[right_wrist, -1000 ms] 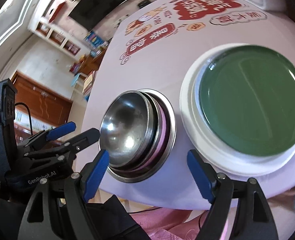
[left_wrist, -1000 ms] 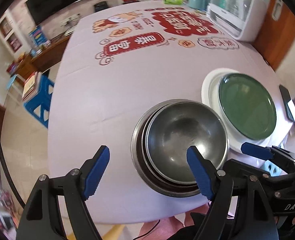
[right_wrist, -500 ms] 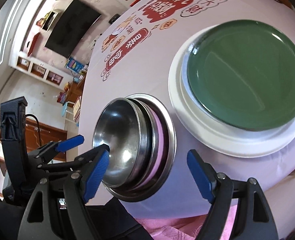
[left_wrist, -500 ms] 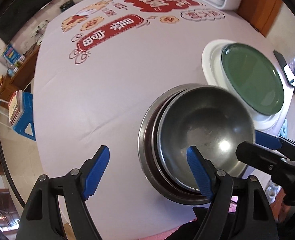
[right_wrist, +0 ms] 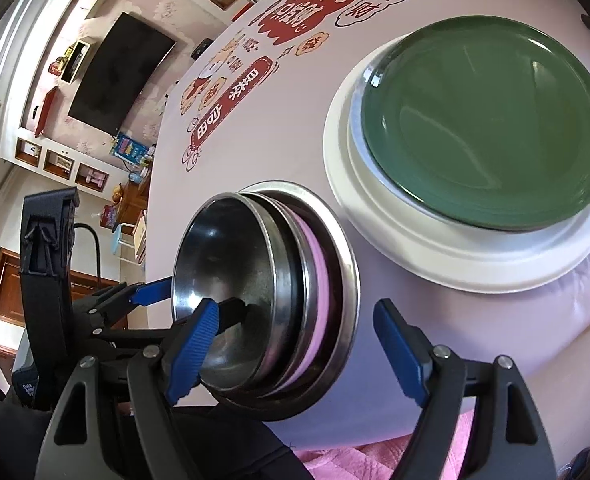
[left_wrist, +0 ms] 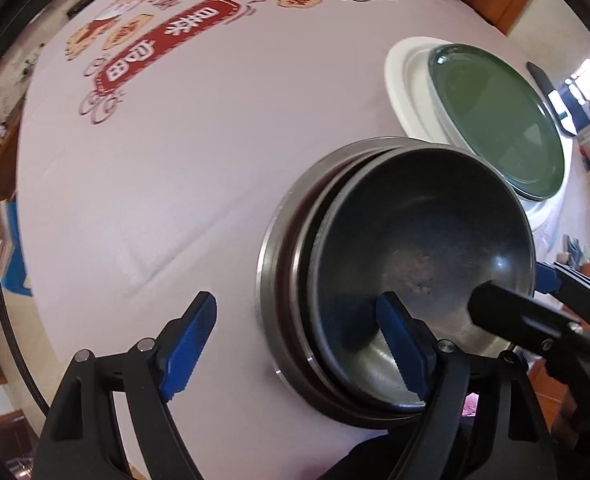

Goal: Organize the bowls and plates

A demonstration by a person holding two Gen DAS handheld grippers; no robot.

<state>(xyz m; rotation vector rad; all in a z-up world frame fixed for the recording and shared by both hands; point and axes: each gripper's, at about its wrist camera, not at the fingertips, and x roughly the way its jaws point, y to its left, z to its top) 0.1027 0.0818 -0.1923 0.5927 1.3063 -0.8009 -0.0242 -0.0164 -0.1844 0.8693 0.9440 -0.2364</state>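
L wrist cam looks steeply down, close over the bowl stack from its left. R wrist cam angles down from the stack's right. Both share stack, green plate, tablecloth.

— What were the bowls made of?
— Shiny metal, a little dull and scratched inside. One in the stack looked pink and matt.
— And the plates?
— The green plate was glossy, the white plate smooth. The tablecloth was matt.
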